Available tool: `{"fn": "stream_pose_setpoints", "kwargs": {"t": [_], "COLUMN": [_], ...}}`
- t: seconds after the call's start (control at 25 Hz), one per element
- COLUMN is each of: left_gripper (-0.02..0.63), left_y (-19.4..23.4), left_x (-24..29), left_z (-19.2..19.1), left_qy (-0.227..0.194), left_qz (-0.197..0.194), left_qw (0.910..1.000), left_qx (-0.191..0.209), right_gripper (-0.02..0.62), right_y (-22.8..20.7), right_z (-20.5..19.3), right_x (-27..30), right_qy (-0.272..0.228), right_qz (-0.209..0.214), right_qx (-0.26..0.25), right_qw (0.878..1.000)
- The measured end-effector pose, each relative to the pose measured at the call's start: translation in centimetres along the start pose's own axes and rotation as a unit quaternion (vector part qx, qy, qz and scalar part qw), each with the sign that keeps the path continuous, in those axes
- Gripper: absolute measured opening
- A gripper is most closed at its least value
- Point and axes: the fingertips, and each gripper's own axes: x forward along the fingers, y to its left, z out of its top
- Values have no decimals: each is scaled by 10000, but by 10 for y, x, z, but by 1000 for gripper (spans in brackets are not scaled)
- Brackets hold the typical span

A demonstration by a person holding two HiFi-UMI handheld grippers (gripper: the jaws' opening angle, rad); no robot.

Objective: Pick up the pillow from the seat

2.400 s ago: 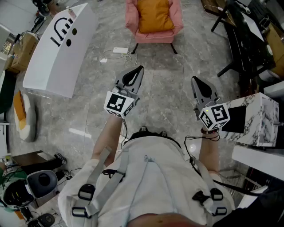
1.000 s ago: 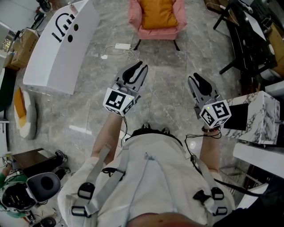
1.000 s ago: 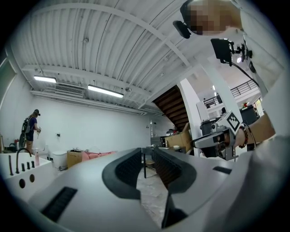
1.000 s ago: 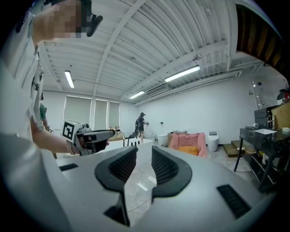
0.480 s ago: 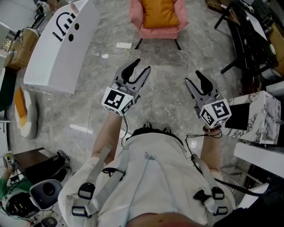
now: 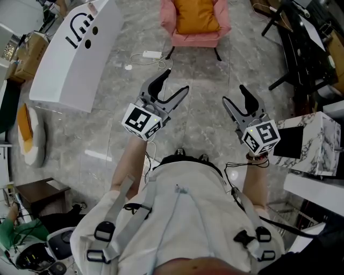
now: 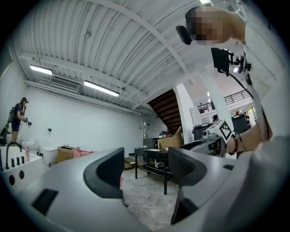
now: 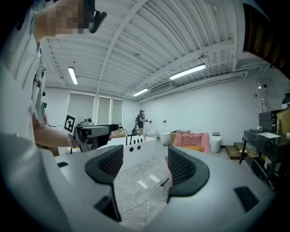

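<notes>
Fingers (image 6: 157, 87) opening on left gripper (image 6: 176, 81), right gripper (image 6: 235, 94), both empty; pillow (image 6: 196, 15) on pink chair (image 6: 196, 39) ahead; power strip (image 6: 152, 54) between.

Both grippers' jaws opening since earlier: left gripper (image 6: 173, 90), right gripper (image 6: 235, 100), empty.

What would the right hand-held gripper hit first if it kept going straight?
The right hand-held gripper, jaws opening and empty, has nothing near ahead: probably the floor by the white cable, short of the pink armchair. Depth is unclear.

White power strip (image 6: 151, 54) (cable (image 6: 144, 63) trailing) lies near the white counter (image 6: 70, 59).
</notes>
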Motion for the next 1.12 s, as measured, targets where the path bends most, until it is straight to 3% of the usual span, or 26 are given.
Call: {"fn": "stream_pose_setpoints", "kwargs": {"t": [0.4, 0.72, 1.12], "left_gripper": [393, 447, 477], "left_y": [9, 23, 59], "left_x": [-3, 3, 40], "left_z": [-8, -20, -46], "left_qy": [254, 398, 703], "left_qz": [-297, -351, -260], "left_qw": [9992, 9983, 9961], "left_qx": [-52, -228, -460], "right_gripper": [368, 417, 428], "right_y": [3, 1, -50], "right_z": [2, -10, -19], "right_x": [11, 23, 73], "right_qy": [-24, 162, 248], "right_qz": [-276, -223, 37], "right_qx": [-56, 58, 217], "right_qw": [9996, 9996, 9994]}}
